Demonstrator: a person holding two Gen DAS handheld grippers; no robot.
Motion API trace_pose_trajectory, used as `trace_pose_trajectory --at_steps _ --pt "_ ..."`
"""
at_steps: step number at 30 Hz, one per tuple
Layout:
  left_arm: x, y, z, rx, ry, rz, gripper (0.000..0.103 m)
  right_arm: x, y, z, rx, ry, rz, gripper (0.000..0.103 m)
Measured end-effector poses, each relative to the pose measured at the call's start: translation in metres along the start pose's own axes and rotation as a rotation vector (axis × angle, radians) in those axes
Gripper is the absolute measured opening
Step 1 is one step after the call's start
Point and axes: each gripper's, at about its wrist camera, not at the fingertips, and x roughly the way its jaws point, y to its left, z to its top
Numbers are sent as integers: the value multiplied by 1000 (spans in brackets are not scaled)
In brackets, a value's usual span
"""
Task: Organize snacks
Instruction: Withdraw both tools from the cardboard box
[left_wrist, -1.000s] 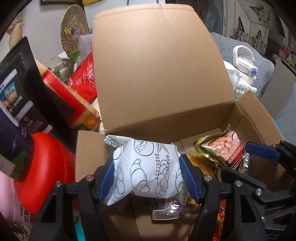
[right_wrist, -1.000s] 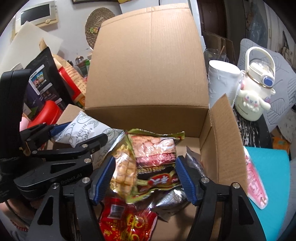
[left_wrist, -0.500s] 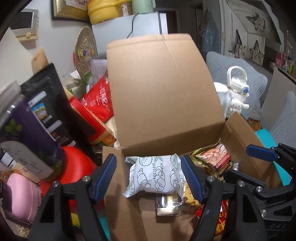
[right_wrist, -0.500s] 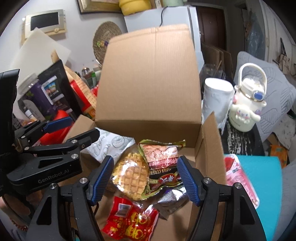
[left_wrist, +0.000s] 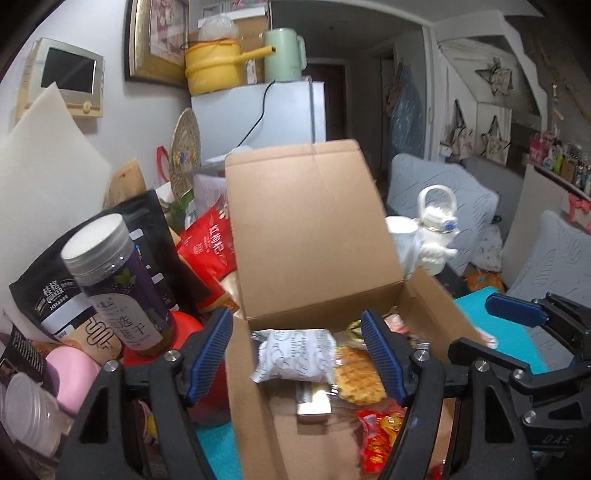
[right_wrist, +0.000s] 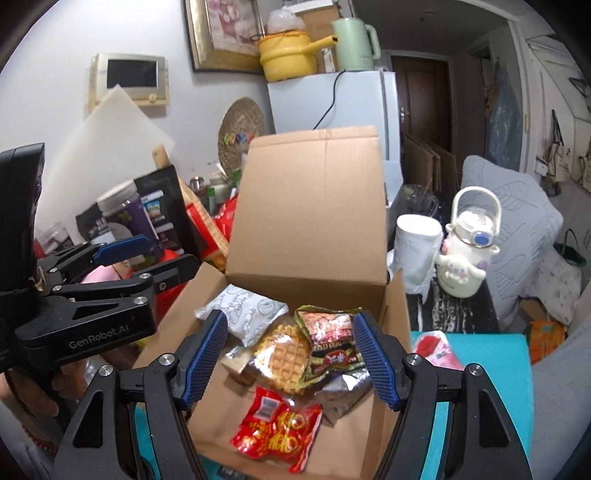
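While both grippers hang above the cardboard box (right_wrist: 306, 206), left gripper (left_wrist: 297, 354) and right gripper (right_wrist: 290, 354) have jaws spread, pinching nothing. White bread packet (right_wrist: 245, 310), waffle (right_wrist: 286, 350), green-edged pack (right_wrist: 330, 339) and red packet (right_wrist: 277, 428) lie inside the box, frame centre-bottom.

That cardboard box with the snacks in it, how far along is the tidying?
Looks well along. The cardboard box already holds a white bread packet, a waffle, a green-edged pack and a red packet. Both the left gripper and right gripper are open and empty. A pink-and-red packet lies outside, on the teal surface, perhaps next.
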Motion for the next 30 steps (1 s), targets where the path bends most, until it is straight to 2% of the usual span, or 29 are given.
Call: trace_pose_trajectory --at_steps 6,12,23,30 --pt "-35 -11 -10 -17 -13 -82 72 -42 -1 -10 13 -34 -44 72" --pt "-66 -26 -28 16 -5 -92 72 -78 4 -27 22 -48 -58 72" --pt "-93 -47 -72 57 56 -161 72 -116 10 -75 63 -10 -88 72" --pt "-110 -60 -94 101 31 -238 72 -129 10 -111 107 30 -117 72"
